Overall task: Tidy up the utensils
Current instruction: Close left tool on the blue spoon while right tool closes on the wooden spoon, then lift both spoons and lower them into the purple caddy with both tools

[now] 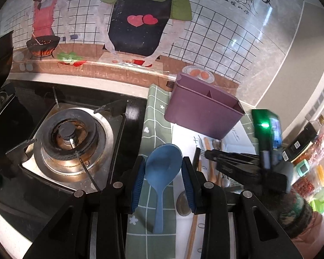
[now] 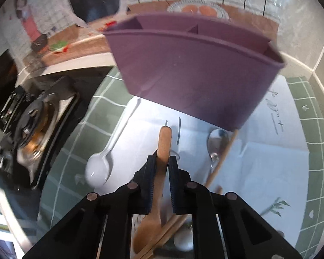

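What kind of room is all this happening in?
Most likely a home kitchen. A gas stove burner sits in the counter, the tiled wall carries a cartoon cooking mural, and a purple utensil holder stands on a green checked cloth among loose spoons.

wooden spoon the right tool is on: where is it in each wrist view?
Left wrist: wooden spoon right of centre, handle tip poking up past the right tool, beside the blue spoon.
Right wrist: lower centre, handle clamped between the pads, bowl below them.
Shared landmark: purple utensil holder, just beyond the spoon.
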`<state>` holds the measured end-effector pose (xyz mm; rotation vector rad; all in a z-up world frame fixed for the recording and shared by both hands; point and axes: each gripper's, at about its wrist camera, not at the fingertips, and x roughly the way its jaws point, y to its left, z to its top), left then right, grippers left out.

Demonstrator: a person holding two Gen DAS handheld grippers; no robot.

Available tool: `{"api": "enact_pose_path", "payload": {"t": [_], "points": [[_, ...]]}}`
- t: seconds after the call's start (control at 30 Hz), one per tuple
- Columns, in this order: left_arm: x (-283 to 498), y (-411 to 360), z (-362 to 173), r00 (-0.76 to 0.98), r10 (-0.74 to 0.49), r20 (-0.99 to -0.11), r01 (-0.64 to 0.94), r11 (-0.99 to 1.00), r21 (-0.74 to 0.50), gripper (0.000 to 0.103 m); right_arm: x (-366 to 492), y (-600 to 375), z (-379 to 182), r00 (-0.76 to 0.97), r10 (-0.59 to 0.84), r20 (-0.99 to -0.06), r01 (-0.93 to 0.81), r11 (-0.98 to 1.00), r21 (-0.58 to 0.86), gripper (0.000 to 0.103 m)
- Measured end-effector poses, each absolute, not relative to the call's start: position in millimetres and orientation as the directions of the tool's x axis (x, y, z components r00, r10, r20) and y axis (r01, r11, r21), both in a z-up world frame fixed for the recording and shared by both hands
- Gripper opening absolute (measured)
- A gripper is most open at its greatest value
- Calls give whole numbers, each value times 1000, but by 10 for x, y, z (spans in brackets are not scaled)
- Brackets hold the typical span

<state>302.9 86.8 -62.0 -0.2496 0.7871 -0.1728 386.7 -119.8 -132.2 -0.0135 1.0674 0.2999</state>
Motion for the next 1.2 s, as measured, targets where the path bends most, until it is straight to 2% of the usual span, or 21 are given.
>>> {"api": "enact_pose_path", "payload": {"t": [0.3, 0.8, 1.0, 1.2], "points": [[2861, 755, -476, 700, -285, -655, 130, 952, -276, 35, 3286, -1541, -626, 558, 272, -784, -256, 955, 149, 9], [2901, 472, 332, 770, -354, -531, 286, 935, -209, 35, 2986, -1677, 334, 728, 216, -651, -239, 970, 54, 6], [3154, 417, 1006, 803, -393, -448, 353, 920, -174, 35, 3056, -1756, 947, 797, 192, -572, -242, 970, -11, 6], [3576, 318, 1642, 836, -402, -373, 376, 916, -143, 35, 3359, -1853, 1711, 878, 175, -445, -221, 974, -53, 6]]}}
